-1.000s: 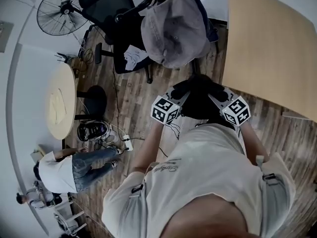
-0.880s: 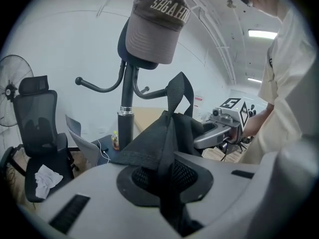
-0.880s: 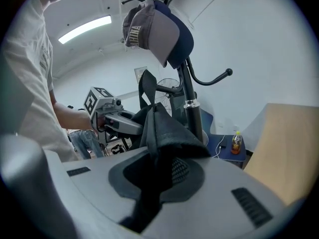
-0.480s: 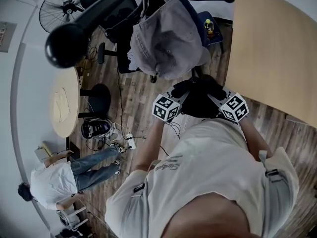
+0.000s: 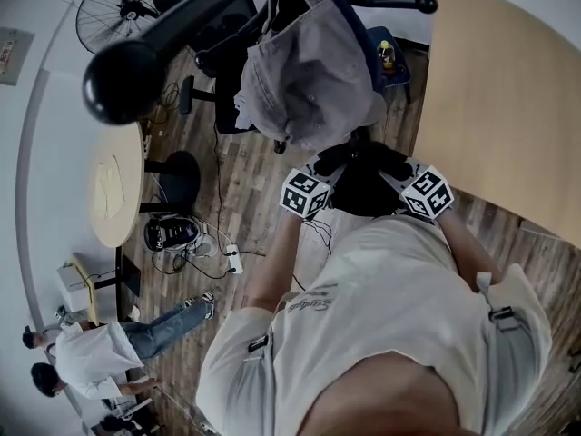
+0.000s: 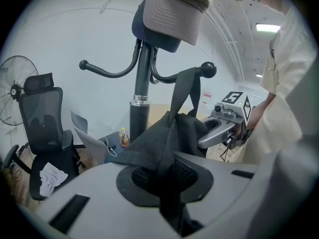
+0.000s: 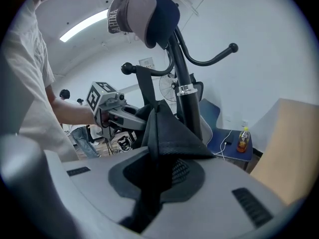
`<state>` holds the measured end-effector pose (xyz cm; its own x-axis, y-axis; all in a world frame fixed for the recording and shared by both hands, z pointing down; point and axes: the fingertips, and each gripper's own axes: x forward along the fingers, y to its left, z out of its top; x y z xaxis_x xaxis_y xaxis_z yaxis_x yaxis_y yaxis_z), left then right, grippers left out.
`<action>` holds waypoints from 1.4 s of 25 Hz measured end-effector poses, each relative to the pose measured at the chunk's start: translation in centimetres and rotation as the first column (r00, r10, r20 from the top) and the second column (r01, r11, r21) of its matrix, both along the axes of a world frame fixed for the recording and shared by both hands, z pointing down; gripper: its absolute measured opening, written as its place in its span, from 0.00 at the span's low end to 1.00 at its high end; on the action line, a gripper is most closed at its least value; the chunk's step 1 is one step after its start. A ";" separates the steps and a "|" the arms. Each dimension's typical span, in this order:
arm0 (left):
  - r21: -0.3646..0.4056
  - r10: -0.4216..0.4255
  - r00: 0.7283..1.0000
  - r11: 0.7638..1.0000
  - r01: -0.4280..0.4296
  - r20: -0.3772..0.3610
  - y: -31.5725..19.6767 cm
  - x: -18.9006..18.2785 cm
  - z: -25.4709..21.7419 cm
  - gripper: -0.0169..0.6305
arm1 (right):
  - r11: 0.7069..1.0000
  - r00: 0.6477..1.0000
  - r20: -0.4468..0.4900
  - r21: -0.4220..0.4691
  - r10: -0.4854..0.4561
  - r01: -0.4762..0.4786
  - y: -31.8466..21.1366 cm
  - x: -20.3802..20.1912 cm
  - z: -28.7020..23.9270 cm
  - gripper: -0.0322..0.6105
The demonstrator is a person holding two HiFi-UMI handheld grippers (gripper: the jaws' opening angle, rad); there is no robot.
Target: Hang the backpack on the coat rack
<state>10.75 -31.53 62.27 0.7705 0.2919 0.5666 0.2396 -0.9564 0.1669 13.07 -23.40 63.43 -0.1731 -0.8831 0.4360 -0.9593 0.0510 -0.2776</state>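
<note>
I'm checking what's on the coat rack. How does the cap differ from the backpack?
The cap is pale grey; the backpack is black. The cap sits on top of the coat rack, untouched; the backpack hangs lower, its strap over a hook, with the left gripper and right gripper both shut on its fabric. Both are on the same rack.

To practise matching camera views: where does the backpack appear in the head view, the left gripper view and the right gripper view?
Head view: backpack at centre, just below the cap.
Left gripper view: backpack at lower centre; cap at top.
Right gripper view: backpack at centre; cap at top left.
Shared landmark: the cap atop the rack, above the backpack in every view.
</note>
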 end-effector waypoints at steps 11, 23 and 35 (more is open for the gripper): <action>-0.008 -0.024 1.000 1.000 0.024 0.002 -1.6 1.2 0.9 0.12 | 0.999 0.999 0.028 -0.006 0.031 -0.031 -2.1 2.4 1.4 0.18; 0.062 -0.062 0.995 0.996 0.057 0.082 -3.4 -2.1 0.1 0.24 | 0.913 0.921 -0.078 -0.125 0.380 -0.388 1.5 3.1 0.2 0.30; 0.003 -0.140 0.987 0.990 0.141 -0.077 -3.3 -9.1 -3.2 0.08 | 0.859 0.861 -0.070 -0.068 0.503 -0.507 5.7 -4.6 -3.8 0.11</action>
<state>1.61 -34.81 59.08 0.8447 0.1729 0.5065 0.1142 -0.9828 0.1451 8.42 -17.69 59.64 0.3100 -0.8047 0.5064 -0.8595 -0.4649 -0.2125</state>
